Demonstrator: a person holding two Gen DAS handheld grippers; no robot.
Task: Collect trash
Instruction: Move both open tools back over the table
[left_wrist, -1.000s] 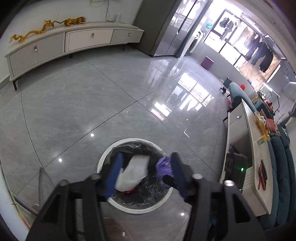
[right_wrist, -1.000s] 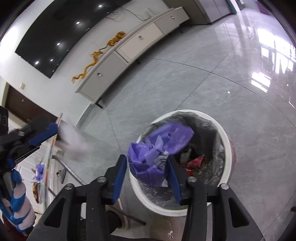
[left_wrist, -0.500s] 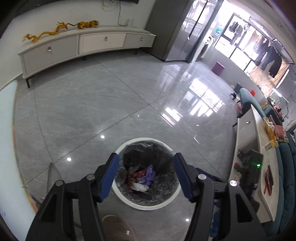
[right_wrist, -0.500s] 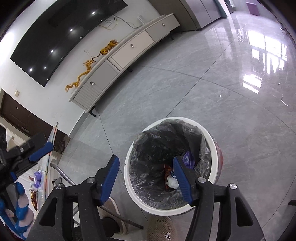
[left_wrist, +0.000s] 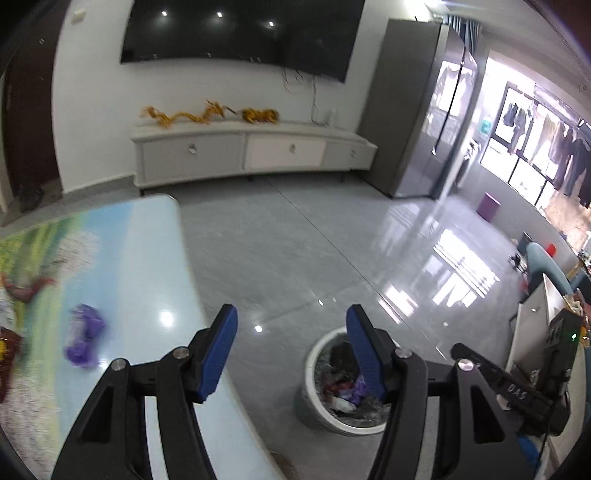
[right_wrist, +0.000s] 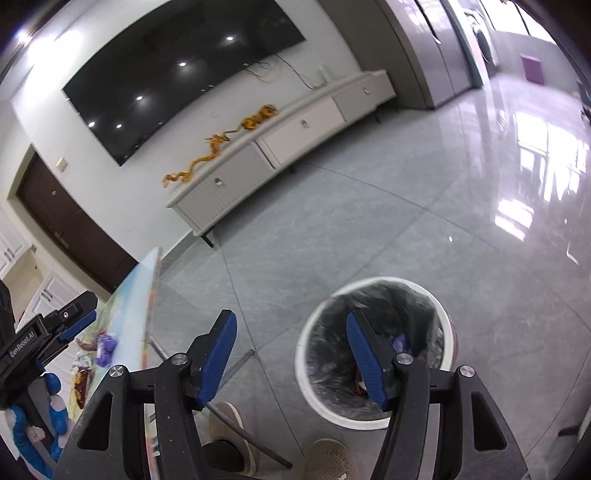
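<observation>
Two grippers are hanging with their blue pads spread wide and nothing between them. The left gripper (left_wrist: 291, 350) is hovering over the edge of the table (left_wrist: 155, 258), whose top bears a printed landscape. A purple wrapper (left_wrist: 84, 335) is lying on that table, off to the left of the left gripper's fingers (blurred, so its shape is hard to read), with a reddish scrap (left_wrist: 7, 350) further left at the frame edge. The white trash bin (right_wrist: 376, 350), lined with a black bag, is sitting on the grey floor just beyond the right gripper (right_wrist: 291, 350), behind its right finger. Purple and red trash is lying inside the bin (left_wrist: 343, 387).
</observation>
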